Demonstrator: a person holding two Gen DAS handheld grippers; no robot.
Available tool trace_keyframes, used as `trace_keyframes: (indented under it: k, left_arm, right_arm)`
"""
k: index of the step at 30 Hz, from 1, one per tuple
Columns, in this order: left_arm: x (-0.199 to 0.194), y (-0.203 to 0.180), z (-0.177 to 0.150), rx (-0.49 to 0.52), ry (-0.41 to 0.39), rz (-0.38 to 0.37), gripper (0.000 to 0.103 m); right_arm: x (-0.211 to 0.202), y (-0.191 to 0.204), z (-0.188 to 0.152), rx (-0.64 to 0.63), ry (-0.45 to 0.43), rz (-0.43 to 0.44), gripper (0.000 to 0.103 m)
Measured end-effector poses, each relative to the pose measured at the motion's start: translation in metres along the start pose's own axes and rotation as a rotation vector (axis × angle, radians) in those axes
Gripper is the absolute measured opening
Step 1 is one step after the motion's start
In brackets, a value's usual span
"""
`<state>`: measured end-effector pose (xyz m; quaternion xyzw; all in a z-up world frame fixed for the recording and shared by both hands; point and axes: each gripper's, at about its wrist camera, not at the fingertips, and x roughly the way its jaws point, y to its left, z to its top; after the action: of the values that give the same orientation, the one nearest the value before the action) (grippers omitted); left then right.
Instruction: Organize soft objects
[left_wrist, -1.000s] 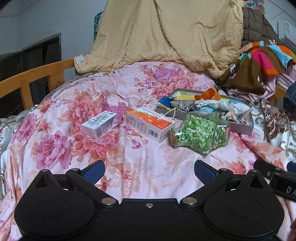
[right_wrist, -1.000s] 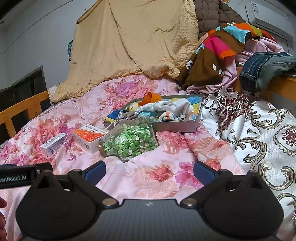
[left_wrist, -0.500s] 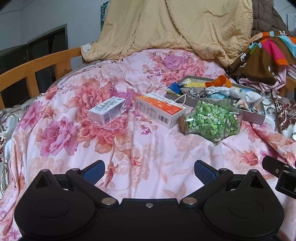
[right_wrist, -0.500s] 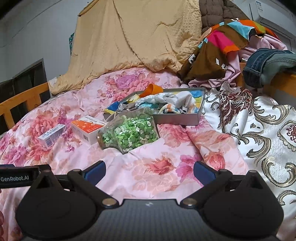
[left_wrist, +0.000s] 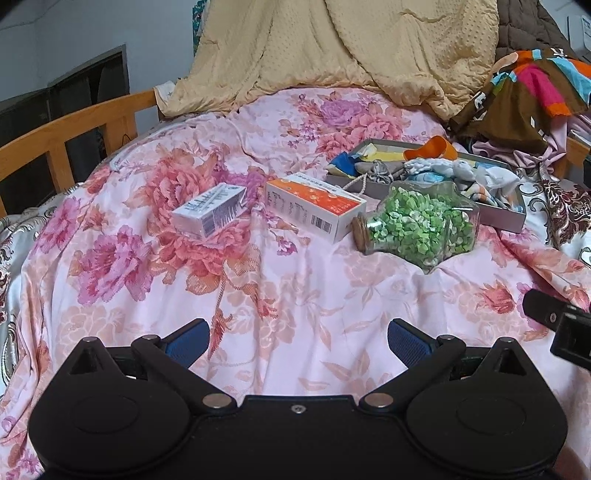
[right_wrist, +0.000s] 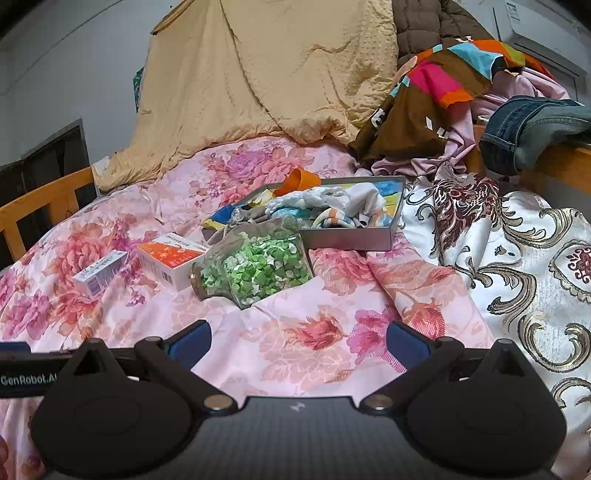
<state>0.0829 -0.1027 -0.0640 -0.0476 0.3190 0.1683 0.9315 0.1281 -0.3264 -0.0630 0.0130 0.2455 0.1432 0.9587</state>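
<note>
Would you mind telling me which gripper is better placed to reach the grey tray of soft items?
Probably the right gripper: the grey tray lies almost straight ahead of it, whereas from the left gripper it sits off to the right. Both are open and empty.

Left gripper (left_wrist: 295, 338) and right gripper (right_wrist: 298, 339) are both level, side by side, jaws spread wide with nothing between the blue pads (left_wrist: 186, 341).

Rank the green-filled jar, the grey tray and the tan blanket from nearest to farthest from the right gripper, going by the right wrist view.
1. Green-filled jar, lying on its side ahead-left of the right gripper.
2. Grey tray, just behind the jar, ahead-right.
3. Tan blanket, heaped at the far end of the bed.
</note>
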Motion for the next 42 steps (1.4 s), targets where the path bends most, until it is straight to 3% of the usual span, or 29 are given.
trace_keyframes:
  k: [42]
  left_arm:
    - [-0.0032, -0.0025, -0.0047, 0.028, 0.024, 0.028, 0.102]
  right_arm:
    - [0.0013, -0.0023, 0.0006, 0.016, 0.011, 0.006, 0.103]
